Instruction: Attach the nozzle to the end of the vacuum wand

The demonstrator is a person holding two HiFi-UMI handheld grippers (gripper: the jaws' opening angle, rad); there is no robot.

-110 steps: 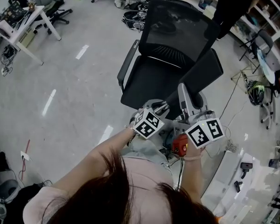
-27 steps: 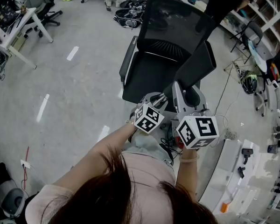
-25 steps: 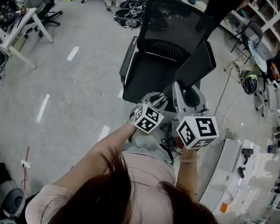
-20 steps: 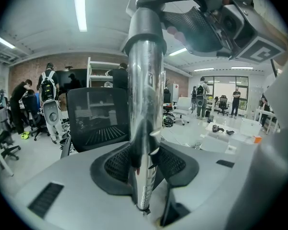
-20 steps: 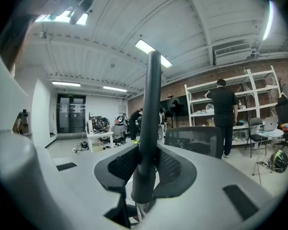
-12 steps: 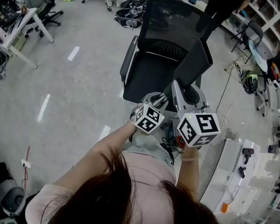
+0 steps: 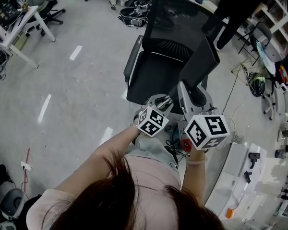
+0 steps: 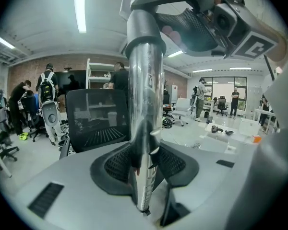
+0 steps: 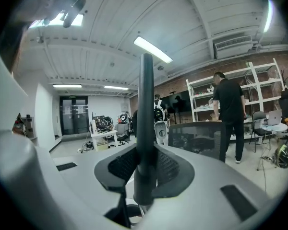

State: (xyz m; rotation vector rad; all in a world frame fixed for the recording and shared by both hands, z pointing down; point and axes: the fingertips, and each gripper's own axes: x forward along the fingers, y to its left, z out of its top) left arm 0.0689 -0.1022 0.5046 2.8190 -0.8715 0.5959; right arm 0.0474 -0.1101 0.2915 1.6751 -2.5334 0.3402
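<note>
step: mating nozzle to wand, by the look of it. Lined up end to end, not obviously seated yet

left gripper (image 7: 157,102): jaws clamped shut on the wand (image 8: 145,104), a shiny chrome tube standing straight up between the pads

right gripper (image 7: 193,96): jaws closed on the nozzle (image 9: 146,109), gripped low on its narrow neck. Seen edge-on there as a slim dark stalk

wand: held out in front of the body, above the chair (image 7: 149,80). From the head view, just a short chrome stub poking past the left jaws

nozzle: flat black blade angling up and to the right from the wand's tip in the head view, lying across the chair seat

joint: right where chrome meets black, just beyond the left jaws. Grey collar (image 8: 145,30) capping the chrome in the left gripper view, probably the socket. Can't tell if pushed fully home, too small from above

next move: probably hold the wand dead steady with the left and push the nozzle straight down the tube's axis with the right until it seats. Keep both parts in line, maybe add a small twist if it sticks

watch out: slick chrome, likely to slide in the pads under a hard shove. Pushing off-axis would likely jam the socket instead of seating it
</note>
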